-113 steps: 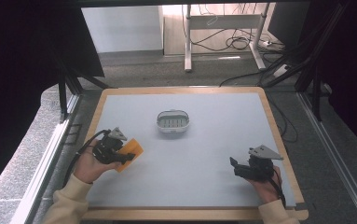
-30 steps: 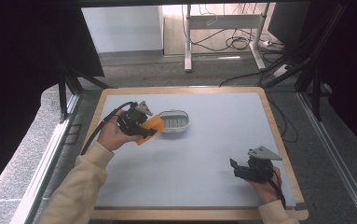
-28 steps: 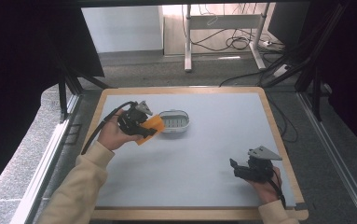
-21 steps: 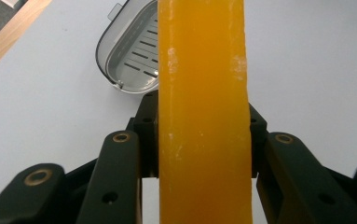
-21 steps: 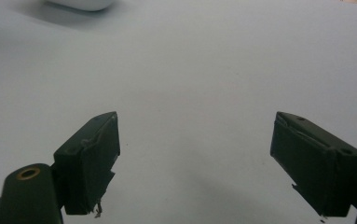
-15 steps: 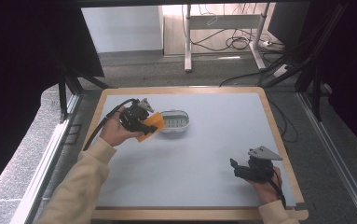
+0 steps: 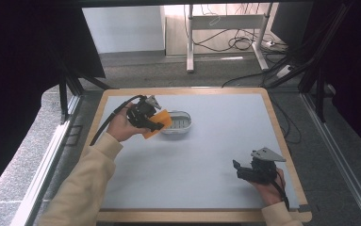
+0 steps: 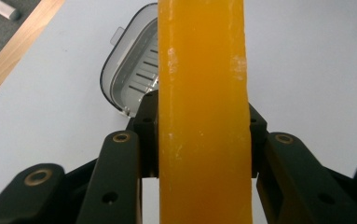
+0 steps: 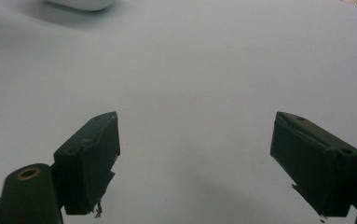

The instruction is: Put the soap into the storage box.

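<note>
An orange bar of soap [image 7: 158,123] is clamped between the jaws of my left gripper [image 7: 151,121], which is shut on it. It hangs just left of a small white soap dish [image 7: 178,123] with a slotted floor, at the table's far middle. In the left gripper view the orange soap [image 8: 203,112] stands upright between the black jaws, with the soap dish [image 8: 129,74] behind it to the left. My right gripper [image 7: 242,170] rests near the table's front right, open with nothing between its fingers [image 9: 92,158].
The grey mat [image 7: 206,160] is framed by a wooden rim [image 7: 282,136]. Black frame posts stand at both sides. A desk leg and cables lie on the floor beyond the far edge. A white object's edge [image 9: 80,3] shows at the top of the right gripper view.
My left hand has carried the soap from the left front of the mat up to the dish, then edged a little farther away. The right gripper has stayed put.
</note>
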A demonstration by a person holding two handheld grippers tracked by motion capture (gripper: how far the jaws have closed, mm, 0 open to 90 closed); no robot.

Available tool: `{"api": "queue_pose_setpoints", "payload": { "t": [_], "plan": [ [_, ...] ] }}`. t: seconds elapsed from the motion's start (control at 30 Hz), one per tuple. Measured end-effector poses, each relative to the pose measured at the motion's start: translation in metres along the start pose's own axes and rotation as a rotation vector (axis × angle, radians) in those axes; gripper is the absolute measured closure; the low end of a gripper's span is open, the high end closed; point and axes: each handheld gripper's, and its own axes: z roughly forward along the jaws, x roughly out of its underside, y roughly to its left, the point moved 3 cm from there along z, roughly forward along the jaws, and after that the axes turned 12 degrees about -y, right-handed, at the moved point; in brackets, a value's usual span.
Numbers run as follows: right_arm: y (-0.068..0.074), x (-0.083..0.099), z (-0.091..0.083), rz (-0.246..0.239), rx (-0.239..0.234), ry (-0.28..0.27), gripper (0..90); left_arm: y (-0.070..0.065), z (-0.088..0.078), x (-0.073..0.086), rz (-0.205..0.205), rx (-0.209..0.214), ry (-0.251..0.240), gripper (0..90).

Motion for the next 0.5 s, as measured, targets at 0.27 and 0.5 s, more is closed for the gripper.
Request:
{"api": "queue_pose_setpoints", "payload": {
  "t": [0.27, 0.5],
  "plan": [
    [-0.0005, 0.0002, 0.0001, 0.001, 0.000, -0.001, 16.0, 0.0043, 0.0074, -0.0029, 0.014, 0.001, 0.011, 62.3],
    [0.0002, -0.0004, -0.0002, -0.002, -0.004, -0.008, 16.0, 0.0055, 0.0098, -0.0075, 0.016, 0.018, 0.010, 62.3]
  ]
}}
